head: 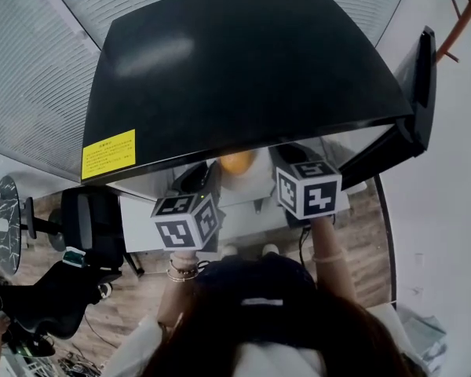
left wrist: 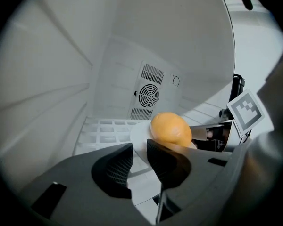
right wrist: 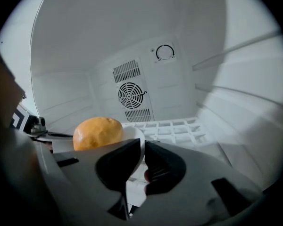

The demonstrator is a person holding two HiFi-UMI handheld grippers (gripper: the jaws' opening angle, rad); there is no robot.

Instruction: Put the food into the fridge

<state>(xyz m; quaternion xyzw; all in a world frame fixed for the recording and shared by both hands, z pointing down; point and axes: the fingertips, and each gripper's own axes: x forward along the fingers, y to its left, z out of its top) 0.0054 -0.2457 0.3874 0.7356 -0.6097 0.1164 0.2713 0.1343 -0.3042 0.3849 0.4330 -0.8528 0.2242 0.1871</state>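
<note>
An orange round bun [left wrist: 170, 129] lies on a white plate [left wrist: 140, 134] inside the open fridge, just above its white grid shelf [left wrist: 104, 131]. My left gripper [left wrist: 140, 157] has the plate's rim between its jaws, with a gap showing beside the rim. In the right gripper view the bun [right wrist: 98, 132] sits at the left on the plate [right wrist: 132, 134], and my right gripper [right wrist: 143, 154] is shut on the plate's opposite rim. From the head view only the bun [head: 237, 162] and both marker cubes show; the fridge's black top [head: 243, 61] hides the jaws.
The fridge's back wall carries a round fan vent [right wrist: 131, 94] and a dial [right wrist: 165, 52]. White side walls stand close on both sides. The fridge door [head: 420, 85] hangs open at the right. A black office chair [head: 86, 226] stands on the wooden floor at the left.
</note>
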